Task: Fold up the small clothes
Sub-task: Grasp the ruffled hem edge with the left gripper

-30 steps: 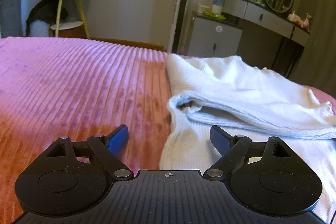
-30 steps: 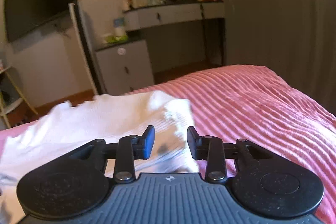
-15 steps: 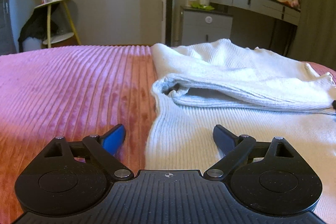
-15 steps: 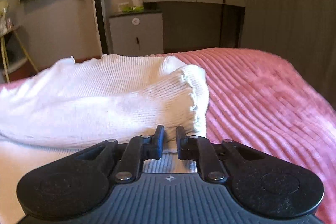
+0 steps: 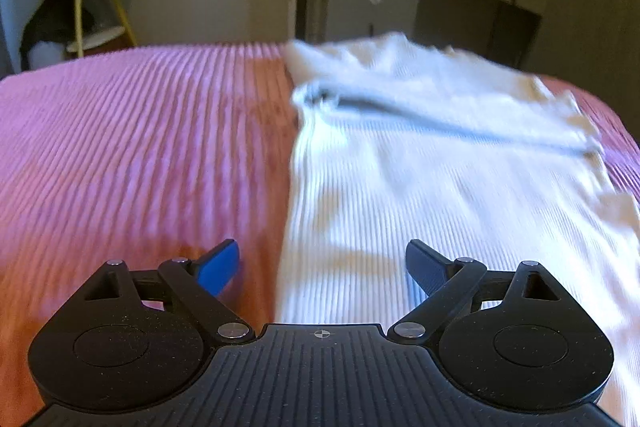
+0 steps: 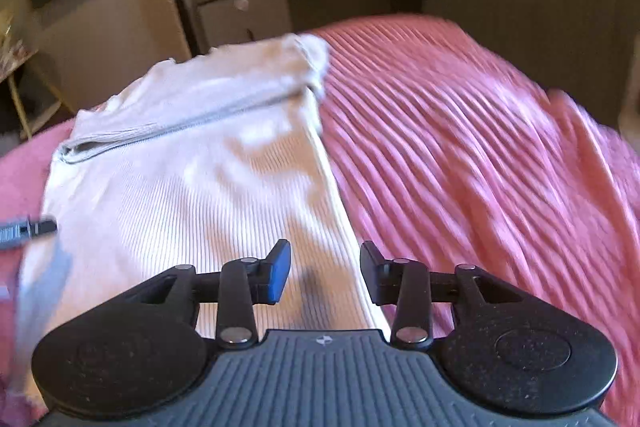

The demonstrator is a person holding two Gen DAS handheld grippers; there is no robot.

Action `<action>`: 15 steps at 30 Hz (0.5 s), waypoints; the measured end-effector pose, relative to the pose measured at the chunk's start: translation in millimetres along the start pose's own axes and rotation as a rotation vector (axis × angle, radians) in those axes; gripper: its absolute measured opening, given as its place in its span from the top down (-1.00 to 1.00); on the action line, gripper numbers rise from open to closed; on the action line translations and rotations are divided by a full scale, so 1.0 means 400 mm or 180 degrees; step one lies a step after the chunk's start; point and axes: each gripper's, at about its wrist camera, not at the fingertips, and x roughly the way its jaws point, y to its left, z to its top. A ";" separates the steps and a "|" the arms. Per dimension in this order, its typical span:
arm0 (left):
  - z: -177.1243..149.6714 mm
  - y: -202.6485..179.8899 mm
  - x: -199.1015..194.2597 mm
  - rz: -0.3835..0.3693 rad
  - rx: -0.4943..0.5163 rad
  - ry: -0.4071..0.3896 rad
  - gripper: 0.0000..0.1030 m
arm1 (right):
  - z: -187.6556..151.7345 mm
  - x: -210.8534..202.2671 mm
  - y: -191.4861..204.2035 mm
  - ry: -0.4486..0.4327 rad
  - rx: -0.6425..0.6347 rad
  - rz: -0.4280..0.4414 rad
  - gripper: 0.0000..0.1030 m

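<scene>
As the white top [image 6: 192, 187] lies flat, right tool [image 6: 322, 275] over its edge, jaws parted

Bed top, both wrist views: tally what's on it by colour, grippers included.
White ribbed garment: 1
Pink ribbed bedspread: 1
Black grippers: 2, left gripper and right gripper, both open and empty
Total: 4

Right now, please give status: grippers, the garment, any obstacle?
Left gripper open, empty. Right gripper just opened, nothing held. White top flat on bed, far end folded over. No obstacle seen.
</scene>
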 end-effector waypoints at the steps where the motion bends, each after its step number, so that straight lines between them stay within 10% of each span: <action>1: -0.014 0.008 -0.019 -0.0012 -0.0007 0.0080 -0.83 | -0.005 -0.012 -0.012 0.0053 0.0011 0.0036 0.24; 15: -0.089 0.083 -0.156 -0.0163 -0.0662 0.0636 -0.76 | -0.063 -0.078 -0.106 0.0437 0.0368 0.0411 0.04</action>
